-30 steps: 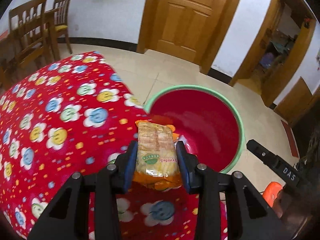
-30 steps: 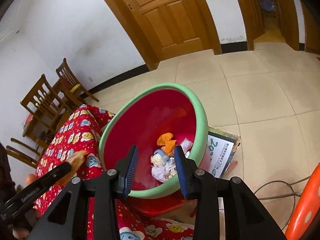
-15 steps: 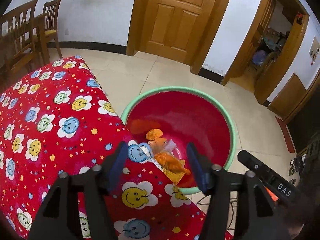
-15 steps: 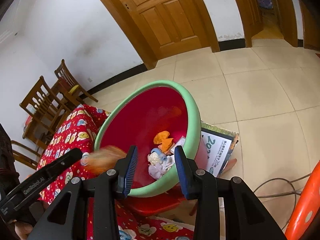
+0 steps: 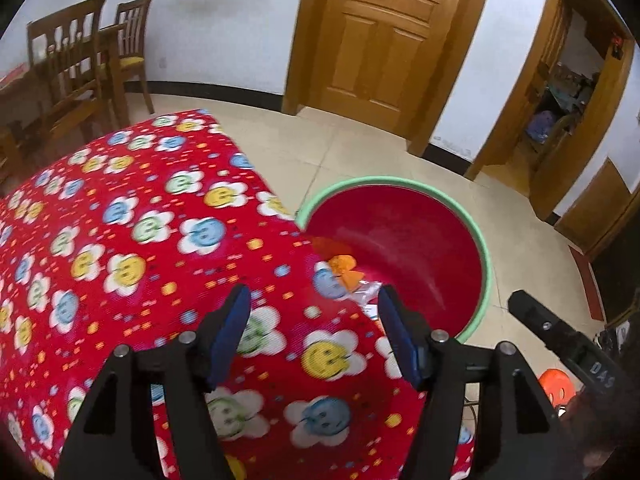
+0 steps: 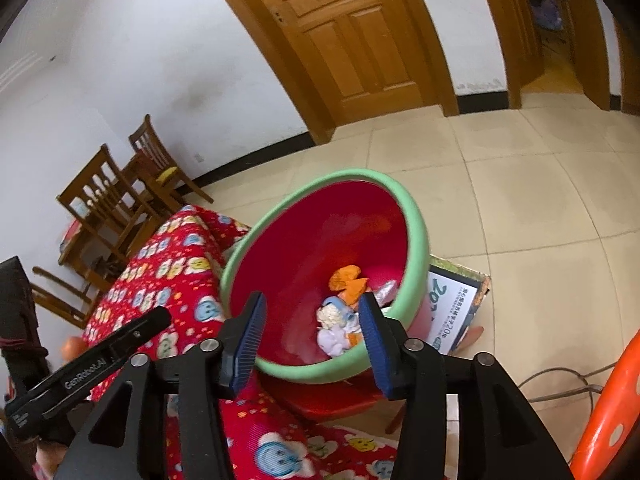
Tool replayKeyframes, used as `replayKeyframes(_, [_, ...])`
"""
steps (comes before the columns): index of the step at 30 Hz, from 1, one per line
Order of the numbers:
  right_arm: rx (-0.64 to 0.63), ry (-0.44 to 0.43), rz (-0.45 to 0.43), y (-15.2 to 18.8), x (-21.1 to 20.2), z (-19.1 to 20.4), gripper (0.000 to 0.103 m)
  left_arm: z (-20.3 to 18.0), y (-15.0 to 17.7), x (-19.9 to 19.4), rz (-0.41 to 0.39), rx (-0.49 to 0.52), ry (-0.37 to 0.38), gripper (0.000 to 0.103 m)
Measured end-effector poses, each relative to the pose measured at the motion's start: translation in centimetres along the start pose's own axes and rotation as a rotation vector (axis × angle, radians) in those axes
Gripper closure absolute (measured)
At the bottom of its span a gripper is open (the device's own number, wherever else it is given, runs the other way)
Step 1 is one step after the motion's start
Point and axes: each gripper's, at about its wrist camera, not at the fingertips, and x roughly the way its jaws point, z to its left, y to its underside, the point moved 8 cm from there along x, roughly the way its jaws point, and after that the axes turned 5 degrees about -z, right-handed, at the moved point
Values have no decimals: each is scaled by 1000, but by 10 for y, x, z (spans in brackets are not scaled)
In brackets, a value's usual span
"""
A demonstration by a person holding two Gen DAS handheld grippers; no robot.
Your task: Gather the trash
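A red basin with a green rim (image 5: 486, 268) stands just past the corner of the table with the red flowered cloth (image 5: 140, 240). Orange wrappers (image 5: 344, 266) lie in it at the near side. My left gripper (image 5: 313, 296) hovers over the table corner; its jaws are opening and nothing is between them. In the right wrist view the basin's rim (image 6: 416, 232) tilts toward me, with orange wrappers (image 6: 348, 280) and crumpled white paper (image 6: 332, 320) at the bottom. My right gripper (image 6: 312, 302) hangs above the near rim, its jaws opening and empty.
Wooden chairs (image 5: 72, 60) stand by the far wall, and a closed wooden door (image 5: 388, 32) is behind the basin. A printed calendar box (image 6: 452, 312) lies on the tiled floor beside the basin. An orange stool (image 6: 608, 412) and a cable (image 6: 560, 380) are at the right.
The left gripper let go of the yellow snack packet, which fell into the basin. That gripper then drew back over the table. The right gripper's jaws spread wider.
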Motion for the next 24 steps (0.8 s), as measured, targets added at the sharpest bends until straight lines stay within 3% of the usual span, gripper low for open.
replayKeyframes(11, [-102,-79,7,19,-19,56,36,39,9,-55,-55,-62,-94,27])
replayKeyframes(24, [-225,-139,-2,46,-49,108,26,71,24,-118,-111,-116,-184,20])
